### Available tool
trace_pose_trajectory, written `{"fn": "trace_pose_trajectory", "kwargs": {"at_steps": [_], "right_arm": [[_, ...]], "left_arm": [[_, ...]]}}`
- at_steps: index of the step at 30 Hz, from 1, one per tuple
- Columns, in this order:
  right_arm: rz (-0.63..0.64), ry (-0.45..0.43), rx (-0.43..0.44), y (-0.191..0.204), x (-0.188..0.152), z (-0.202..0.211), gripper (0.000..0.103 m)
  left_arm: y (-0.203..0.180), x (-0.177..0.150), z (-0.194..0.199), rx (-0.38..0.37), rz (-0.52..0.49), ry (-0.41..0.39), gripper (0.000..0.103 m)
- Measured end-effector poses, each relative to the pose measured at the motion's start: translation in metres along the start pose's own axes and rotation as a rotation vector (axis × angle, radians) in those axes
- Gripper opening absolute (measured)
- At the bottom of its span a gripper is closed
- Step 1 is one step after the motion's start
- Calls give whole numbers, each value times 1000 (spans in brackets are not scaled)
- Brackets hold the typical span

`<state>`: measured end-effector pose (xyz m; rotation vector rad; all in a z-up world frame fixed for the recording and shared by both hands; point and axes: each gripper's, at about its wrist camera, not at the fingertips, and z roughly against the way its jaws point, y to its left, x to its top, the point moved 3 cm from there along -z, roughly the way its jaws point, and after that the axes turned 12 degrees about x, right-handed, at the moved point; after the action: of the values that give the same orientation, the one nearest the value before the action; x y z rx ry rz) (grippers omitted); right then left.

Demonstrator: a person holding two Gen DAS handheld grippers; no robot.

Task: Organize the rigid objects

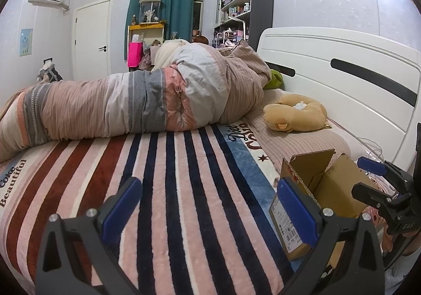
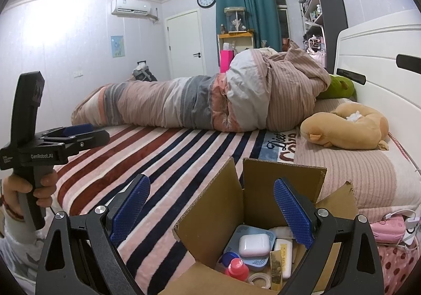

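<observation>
An open cardboard box stands on the striped blanket near the bed's front edge. Inside lie a white earbud case, a blue-grey flat case, a red-capped bottle, a tape roll and small packets. My right gripper is open and empty, just above the box's mouth. My left gripper is open and empty over the blanket, left of the box. The right gripper also shows at the left wrist view's right edge, and the left gripper at the right wrist view's left.
A rolled duvet lies across the far side of the bed. A tan plush toy and a green plush lie on the pillow by the white headboard. A pink pouch and cables sit right of the box.
</observation>
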<state>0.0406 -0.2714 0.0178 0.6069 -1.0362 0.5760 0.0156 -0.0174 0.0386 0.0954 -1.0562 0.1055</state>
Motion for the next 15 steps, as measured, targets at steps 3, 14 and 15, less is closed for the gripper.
{"fn": "trace_pose_trajectory", "kwargs": {"at_steps": [3, 14, 15], "right_arm": [[3, 0, 3, 0, -1, 2, 95], [6, 8, 11, -4, -3, 1, 95], [6, 9, 10, -4, -4, 1, 95]], "left_arm": [[3, 0, -2, -2, 7, 8, 102], [4, -2, -3, 3, 6, 13, 102], [5, -3, -3, 3, 6, 13, 102]]}}
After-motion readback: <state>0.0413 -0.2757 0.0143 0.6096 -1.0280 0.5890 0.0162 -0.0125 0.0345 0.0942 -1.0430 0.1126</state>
